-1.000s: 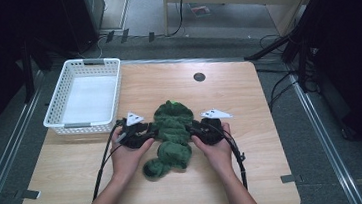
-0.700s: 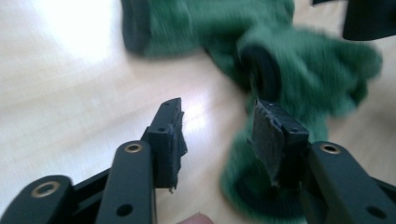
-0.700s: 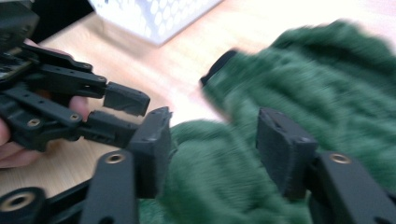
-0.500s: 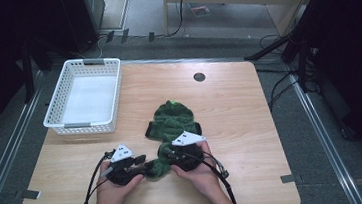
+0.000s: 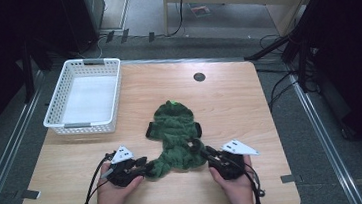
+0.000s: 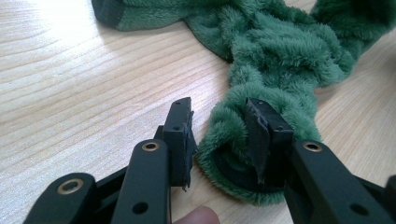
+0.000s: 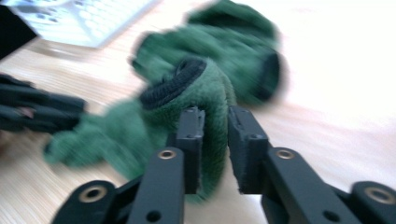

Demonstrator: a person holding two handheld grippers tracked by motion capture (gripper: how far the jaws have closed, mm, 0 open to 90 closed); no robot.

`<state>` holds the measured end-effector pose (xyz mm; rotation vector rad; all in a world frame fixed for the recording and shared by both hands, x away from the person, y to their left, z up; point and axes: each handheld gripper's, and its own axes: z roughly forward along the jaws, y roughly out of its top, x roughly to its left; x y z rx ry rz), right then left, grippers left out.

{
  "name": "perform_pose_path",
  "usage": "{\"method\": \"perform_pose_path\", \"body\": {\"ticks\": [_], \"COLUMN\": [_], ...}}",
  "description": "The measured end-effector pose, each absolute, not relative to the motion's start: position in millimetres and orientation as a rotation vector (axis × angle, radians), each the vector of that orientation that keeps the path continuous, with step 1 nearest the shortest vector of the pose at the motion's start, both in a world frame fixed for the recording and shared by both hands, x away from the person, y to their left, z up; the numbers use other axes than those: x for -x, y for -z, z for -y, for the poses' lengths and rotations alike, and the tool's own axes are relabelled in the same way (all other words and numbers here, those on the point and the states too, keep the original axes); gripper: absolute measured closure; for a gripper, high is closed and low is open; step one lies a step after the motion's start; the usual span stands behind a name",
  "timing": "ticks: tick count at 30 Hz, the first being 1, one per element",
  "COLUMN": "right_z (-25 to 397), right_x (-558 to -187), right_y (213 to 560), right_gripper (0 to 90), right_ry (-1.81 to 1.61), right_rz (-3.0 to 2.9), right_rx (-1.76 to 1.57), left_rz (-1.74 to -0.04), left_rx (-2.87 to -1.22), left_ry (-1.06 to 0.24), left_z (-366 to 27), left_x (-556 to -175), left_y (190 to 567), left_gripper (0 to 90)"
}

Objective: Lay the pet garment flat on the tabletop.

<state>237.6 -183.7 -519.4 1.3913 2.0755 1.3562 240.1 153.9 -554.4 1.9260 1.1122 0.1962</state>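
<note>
Green plush garment (image 5: pixel 174 135) lay mid-table, near edge bunched. Right gripper (image 7: pixel 215 135) pinched a fleece fold, jaws nearly closed. Left gripper (image 6: pixel 219 135) stood part open, straddling the cuff edge, not clamped. White basket (image 5: pixel 84 97) far left held nothing; folding or stowing seemingly barely begun.

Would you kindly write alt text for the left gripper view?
The left gripper has its two black jaws open around the cuffed end of a fluffy green garment, which lies crumpled on a light wooden table.
</note>
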Motion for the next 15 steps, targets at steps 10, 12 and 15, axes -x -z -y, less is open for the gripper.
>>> {"method": "perform_pose_path", "body": {"ticks": [10,12,15], "right_z": [222,210,188], "right_x": [-227,-232,-240], "right_y": [501,504,519], "right_gripper": [56.1,52.9,50.3], "right_ry": [-1.438,-1.436,-1.342], "right_rz": [-1.880,-1.949,-2.096], "right_rx": [-1.438,-1.401,-1.370], "left_rz": [-1.110,-1.103,-1.088], "left_rx": [-1.878,-1.897,-1.933], "left_ry": [-0.174,-0.161,-0.166], "left_z": [-156,-152,-149], "left_x": [-240,-240,-239], "left_y": [549,550,551], "left_gripper": [56.9,54.1,51.7]}}
